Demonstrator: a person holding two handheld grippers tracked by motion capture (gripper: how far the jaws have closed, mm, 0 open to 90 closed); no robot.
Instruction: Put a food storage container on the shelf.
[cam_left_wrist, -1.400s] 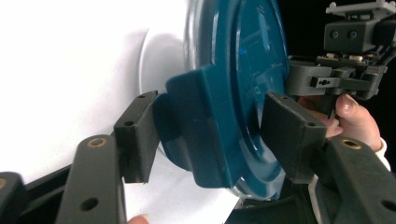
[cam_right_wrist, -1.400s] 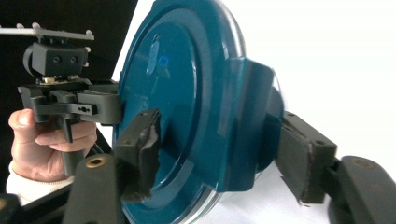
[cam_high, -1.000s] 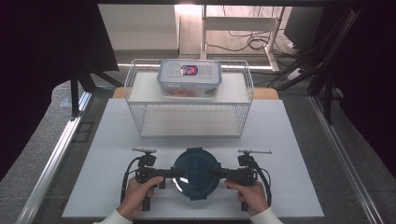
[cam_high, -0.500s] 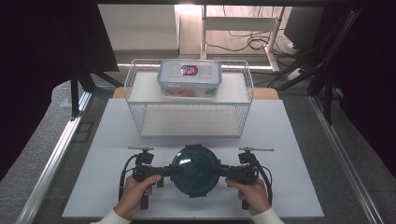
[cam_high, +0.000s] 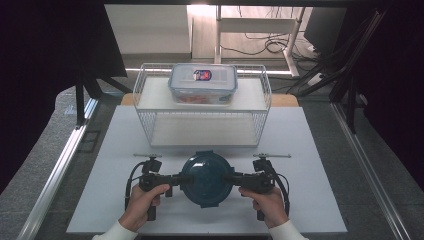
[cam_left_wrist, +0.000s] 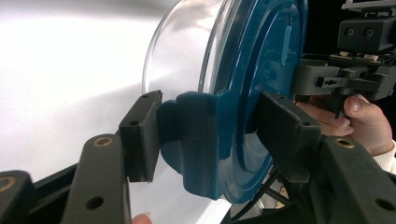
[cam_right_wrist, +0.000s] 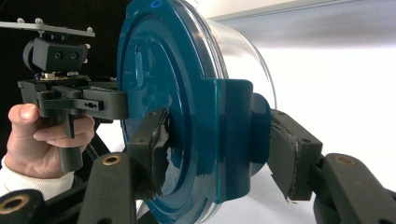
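Black tongs (cam_high: 175, 179), trailing cables, white sleeves (cam_high: 116, 231)

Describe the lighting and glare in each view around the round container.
High view: dark surround, bright white table, round clear container with teal lid evenly lit. Left gripper view: table blown out to white, glare patch on the clear wall, left gripper sharp. Right gripper view: soft sheen across the lid, dark background, right gripper sharp.

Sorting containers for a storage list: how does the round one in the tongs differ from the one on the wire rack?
The round container has a dark teal lid; the rectangular box has a clear lid with a label. The round one is gripped by both tongs near the table's front; the box rests on the wire rack. Both have clear bodies and are lidded.
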